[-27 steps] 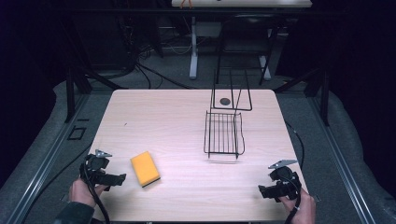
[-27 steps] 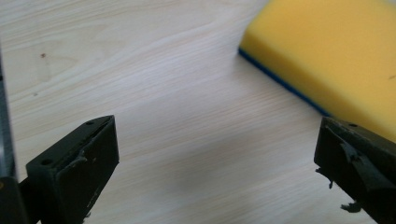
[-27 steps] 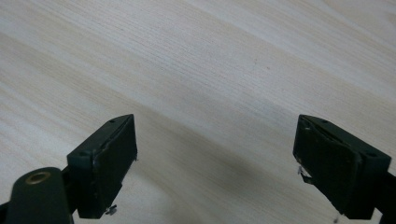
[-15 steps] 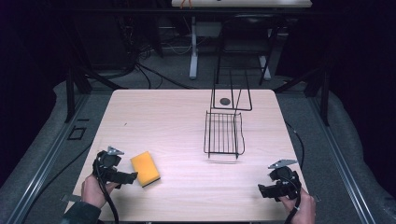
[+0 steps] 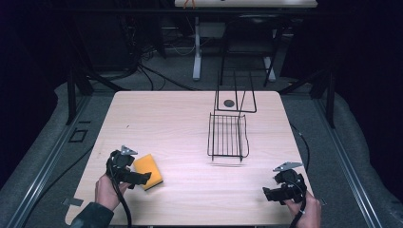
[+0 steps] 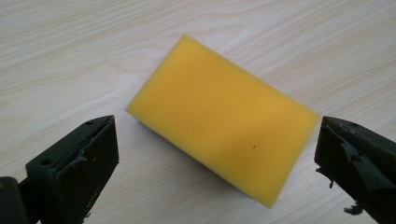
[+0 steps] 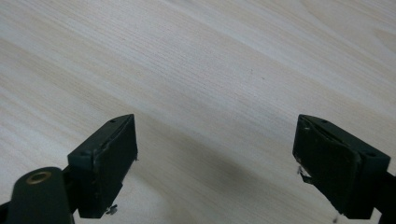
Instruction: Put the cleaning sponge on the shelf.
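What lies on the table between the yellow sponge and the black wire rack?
Nothing: in the high view, bare wooden table separates the yellow sponge from the black wire rack.

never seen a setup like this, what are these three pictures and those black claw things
A person sits at a wooden table and holds a hand-held two-jaw gripper in each hand; there is no robot arm. The high view looks down from above. The other two pictures come from cameras riding on each gripper, looking along its black jaws. The left gripper is open, its jaws standing either side of a yellow sponge without touching it. The right gripper is open over bare wood. Farther back lie a black wire rack and a wire stand. Nothing is held.
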{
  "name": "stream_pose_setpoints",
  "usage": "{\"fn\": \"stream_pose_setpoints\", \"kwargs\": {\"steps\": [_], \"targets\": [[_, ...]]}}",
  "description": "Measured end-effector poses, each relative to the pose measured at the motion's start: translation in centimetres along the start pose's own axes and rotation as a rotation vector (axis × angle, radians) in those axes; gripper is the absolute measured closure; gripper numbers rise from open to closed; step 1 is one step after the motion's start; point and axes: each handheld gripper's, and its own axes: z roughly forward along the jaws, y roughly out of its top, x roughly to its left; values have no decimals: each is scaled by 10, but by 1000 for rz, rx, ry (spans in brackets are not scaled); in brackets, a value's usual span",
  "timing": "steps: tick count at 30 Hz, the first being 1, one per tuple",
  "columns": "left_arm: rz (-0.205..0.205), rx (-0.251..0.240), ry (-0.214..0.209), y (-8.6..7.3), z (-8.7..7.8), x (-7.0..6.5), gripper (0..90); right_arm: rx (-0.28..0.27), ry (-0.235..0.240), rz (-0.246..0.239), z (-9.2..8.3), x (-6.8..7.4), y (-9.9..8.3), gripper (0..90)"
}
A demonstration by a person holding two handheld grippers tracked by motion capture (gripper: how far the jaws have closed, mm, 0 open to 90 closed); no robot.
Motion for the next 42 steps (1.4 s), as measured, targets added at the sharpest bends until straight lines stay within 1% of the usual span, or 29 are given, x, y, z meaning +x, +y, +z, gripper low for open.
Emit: {"fn": "stream_pose_setpoints", "kwargs": {"steps": [1, 3, 8, 9, 10, 11, 12, 14, 15, 16, 17, 18, 21, 23, 24, 25, 26, 29, 32, 35, 42], "targets": [[2, 8, -5, 1, 2, -1, 0, 2, 2, 4, 0, 0, 0, 133], [-3, 7, -18, 4, 4, -2, 0, 1, 3, 4, 0, 0, 0, 133], [-14, 27, -29, 9, 11, -3, 0, 8, 6, 1, 1, 1, 0, 133], [-17, 56, -28, 9, 15, -3, 0, 11, 3, -1, 1, 0, 0, 133], [-17, 56, -28, 9, 15, -3, 0, 11, 3, -1, 1, 0, 0, 133], [-27, 72, -40, 8, 17, -3, 0, 9, 1, -2, 1, 0, 0, 133], [-28, 91, -48, 7, 19, -3, 0, 2, -2, 3, 0, 1, 0, 133], [-20, 114, -49, 6, 22, -2, 0, 4, -3, 0, -1, 0, 0, 133], [-24, 121, -50, 7, 24, -1, 0, -7, -6, 1, 0, 0, 0, 133], [-25, 121, -51, 8, 24, 0, 0, 1, -5, 4, 0, 0, 0, 133], [-33, 122, -61, 10, 26, 3, 0, 9, 1, 3, 0, 0, 0, 133], [-39, 114, -70, 10, 28, 4, 0, 3, -2, 1, 1, 0, 0, 133], [-45, 116, -82, 13, 31, 4, 0, 3, 0, 1, 1, 1, 0, 132], [-41, 122, -90, 18, 36, 4, 0, 1, -4, 2, 0, 0, 0, 132], [-41, 122, -90, 18, 36, 4, 0, 1, -4, 2, 0, 0, 0, 132], [-27, 121, -92, 20, 37, 3, 0, 1, -1, 5, 0, 0, 0, 132], [-27, 125, -92, 21, 38, 2, 0, 4, -2, 4, 0, 0, 0, 132], [-5, 127, -95, 26, 42, -2, 0, 8, -1, 2, 0, -1, 0, 132], [26, 131, -92, 31, 46, -6, 0, 8, 1, 4, 0, -1, 0, 132], [36, 130, -93, 34, 50, -9, 0, 5, 0, 7, 1, -1, -1, 132], [56, 143, -65, 36, 55, -13, 0, 11, 4, 10, 0, -2, -1, 132]]}}
